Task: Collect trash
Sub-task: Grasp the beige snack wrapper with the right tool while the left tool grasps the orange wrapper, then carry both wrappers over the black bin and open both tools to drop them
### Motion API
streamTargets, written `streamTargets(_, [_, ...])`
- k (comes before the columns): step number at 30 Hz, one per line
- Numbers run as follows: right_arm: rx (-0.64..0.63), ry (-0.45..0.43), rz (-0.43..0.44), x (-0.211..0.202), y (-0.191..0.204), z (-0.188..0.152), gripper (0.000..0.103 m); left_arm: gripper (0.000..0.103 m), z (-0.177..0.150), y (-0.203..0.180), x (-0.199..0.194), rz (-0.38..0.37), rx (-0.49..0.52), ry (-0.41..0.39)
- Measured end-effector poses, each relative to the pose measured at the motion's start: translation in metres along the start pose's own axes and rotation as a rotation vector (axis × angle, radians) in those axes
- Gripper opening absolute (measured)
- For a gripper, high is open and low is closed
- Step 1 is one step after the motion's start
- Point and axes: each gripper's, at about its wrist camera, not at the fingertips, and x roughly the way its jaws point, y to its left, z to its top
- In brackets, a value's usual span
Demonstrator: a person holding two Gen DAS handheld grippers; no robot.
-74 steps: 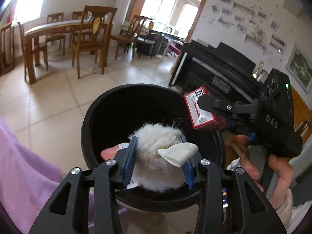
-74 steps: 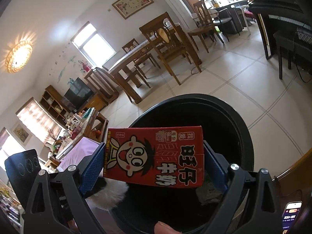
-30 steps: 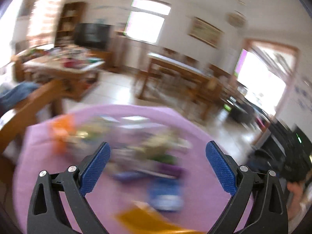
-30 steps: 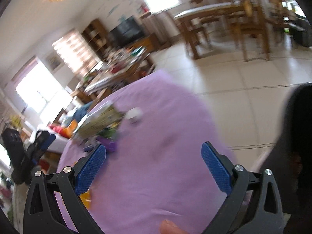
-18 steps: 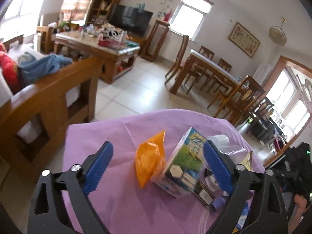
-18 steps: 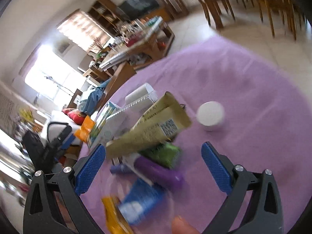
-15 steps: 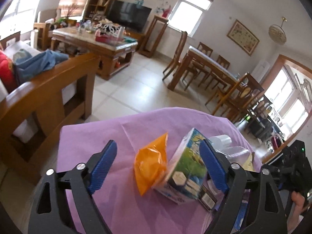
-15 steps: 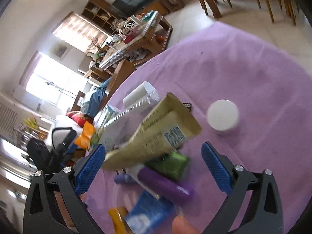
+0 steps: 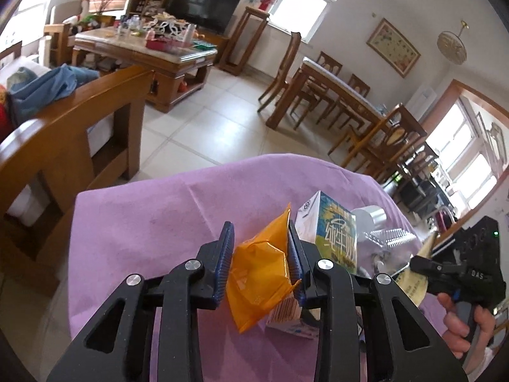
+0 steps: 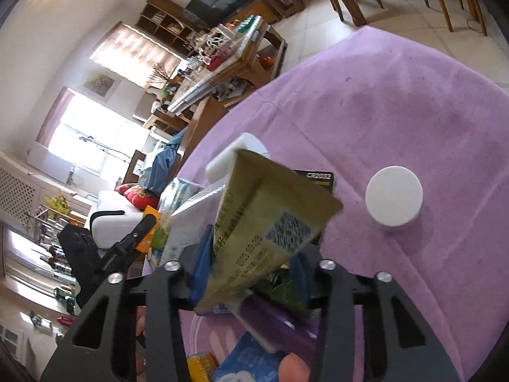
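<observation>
Trash lies heaped on a round table under a purple cloth (image 9: pixel 152 222). My left gripper (image 9: pixel 261 264) is shut on an orange wrapper (image 9: pixel 257 277), which stands next to a blue-green milk carton (image 9: pixel 334 238). The jaws of my right gripper (image 10: pixel 251 264) are closing on an olive-gold packet (image 10: pixel 267 219), and their blue pads press its lower end. Under that packet lie a green packet (image 10: pixel 283 283), a purple tube (image 10: pixel 276 321) and a blue pouch (image 10: pixel 248 363). A white round lid (image 10: pixel 393 195) sits apart to the right. The right gripper (image 9: pixel 423 265) also shows at the edge of the left wrist view.
A black battery card (image 10: pixel 318 176) and a white cup (image 10: pixel 232 156) lie behind the heap. A wooden sofa frame (image 9: pixel 63 133) stands close to the table's left side. Beyond it are a coffee table (image 9: pixel 143 47) and a dining table with chairs (image 9: pixel 334 95) on tiled floor.
Both grippers swung from the black bin to the table with jaws wide. The left has since shut on the orange wrapper, and the right has closed onto the olive-gold packet.
</observation>
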Motion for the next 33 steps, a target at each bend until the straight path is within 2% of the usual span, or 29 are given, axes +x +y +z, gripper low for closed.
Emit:
streamTargets(1, [-0.012, -0.009, 0.002, -0.005, 0.003, -0.003, 0.036, 0.026, -0.001, 0.002, -0.001, 0.001, -0.004, -0.006])
streamTargets(9, [-0.029, -0.065, 0.066, -0.038, 0.010, -0.012, 0.033, 0.026, -0.018, 0.000, -0.050, -0.046, -0.043, -0.100])
streamTargets(12, [-0.034, -0.097, 0.094, -0.060, 0.007, -0.021, 0.033, 0.026, -0.023, -0.017, -0.077, -0.089, -0.030, -0.128])
streamTargets(15, [-0.065, -0.150, 0.080, -0.082, 0.008, -0.026, 0.033, 0.026, -0.027, -0.039, -0.093, -0.115, 0.013, -0.137])
streamTargets(23, [-0.119, -0.339, -0.004, -0.163, -0.016, -0.040, 0.033, 0.027, -0.046, -0.147, -0.099, -0.248, 0.163, -0.103])
streamTargets(33, [-0.090, -0.601, -0.199, -0.284, -0.091, -0.063, 0.033, 0.027, -0.104, -0.321, -0.058, -0.478, 0.352, 0.027])
